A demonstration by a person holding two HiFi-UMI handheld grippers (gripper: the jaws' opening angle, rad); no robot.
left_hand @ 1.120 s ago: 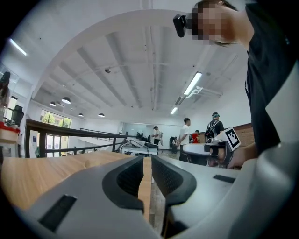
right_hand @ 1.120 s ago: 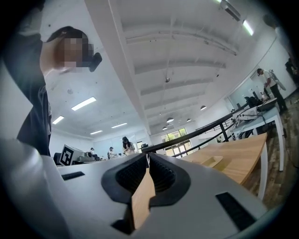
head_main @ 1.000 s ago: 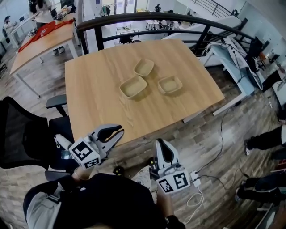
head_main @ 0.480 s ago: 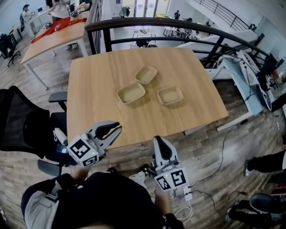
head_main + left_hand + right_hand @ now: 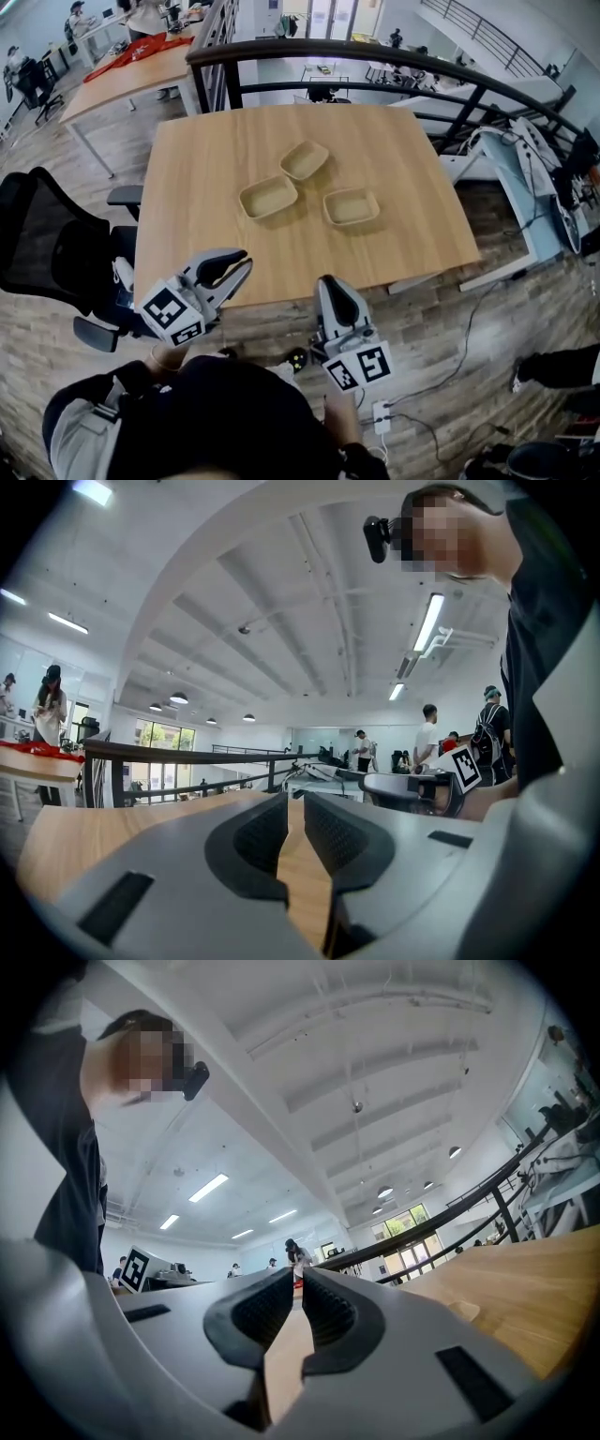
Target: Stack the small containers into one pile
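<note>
While left gripper (image 5: 238, 262) and right gripper (image 5: 329, 282) hover clenched, empty, three containers (image 5: 268, 197) apart on table (image 5: 202, 141), chair (image 5: 47, 253) beside

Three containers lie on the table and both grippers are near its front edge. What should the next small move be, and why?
Probably move the right gripper forward toward the right container and open its jaws. That container, the left container and the far container lie apart on the table, unstacked; the right gripper and left gripper are shut, empty, short of them.
</note>
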